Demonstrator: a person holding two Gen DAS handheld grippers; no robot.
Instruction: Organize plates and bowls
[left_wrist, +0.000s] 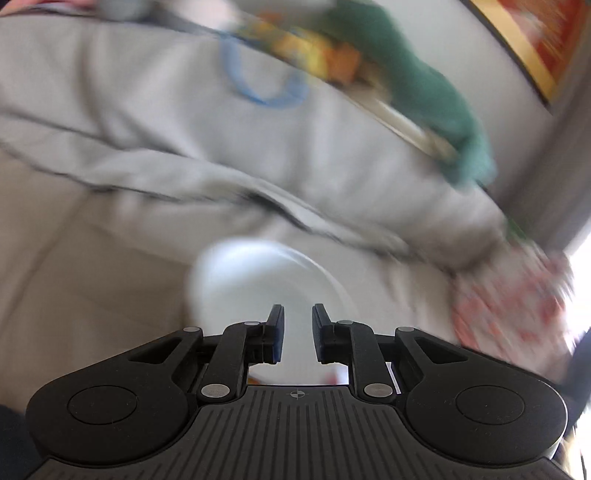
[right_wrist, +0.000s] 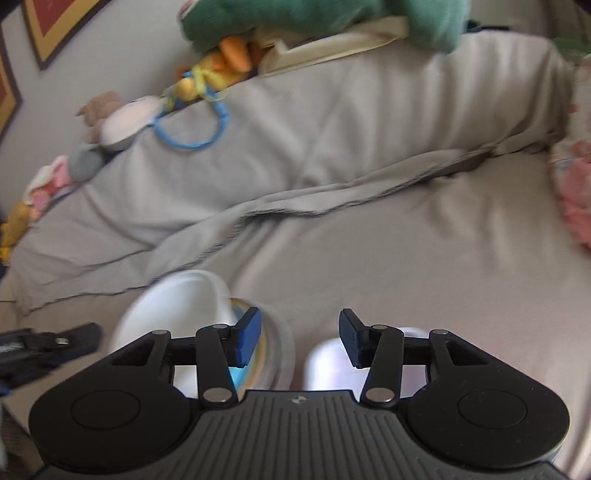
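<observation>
On the grey sofa (right_wrist: 369, 240) | my left hand-held gripper (left_wrist: 297, 332) nearly shut, edge of white bowl (left_wrist: 251, 280) betw. pads, grip unclear | right hand-held gripper (right_wrist: 300, 338) part-open, empty, above stacked dishes (right_wrist: 273, 343) | sorting half done, I'd judge.

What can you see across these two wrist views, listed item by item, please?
white bowl: one, white, on the sofa, left
plate: one, beige rim, blue inside, beside the white bowl
pale bowl: one, whitish, under the right fingers
sofa cover: one, grey, creased
green plush: one, green, sofa back
soft toys: several, yellow, orange, pink, along sofa back
blue ring: one, blue, hanging from toys
pink cushion: one, right edge
framed picture: one, red and yellow, wall
left gripper: black, shut
right gripper: black, blue pads, open
</observation>
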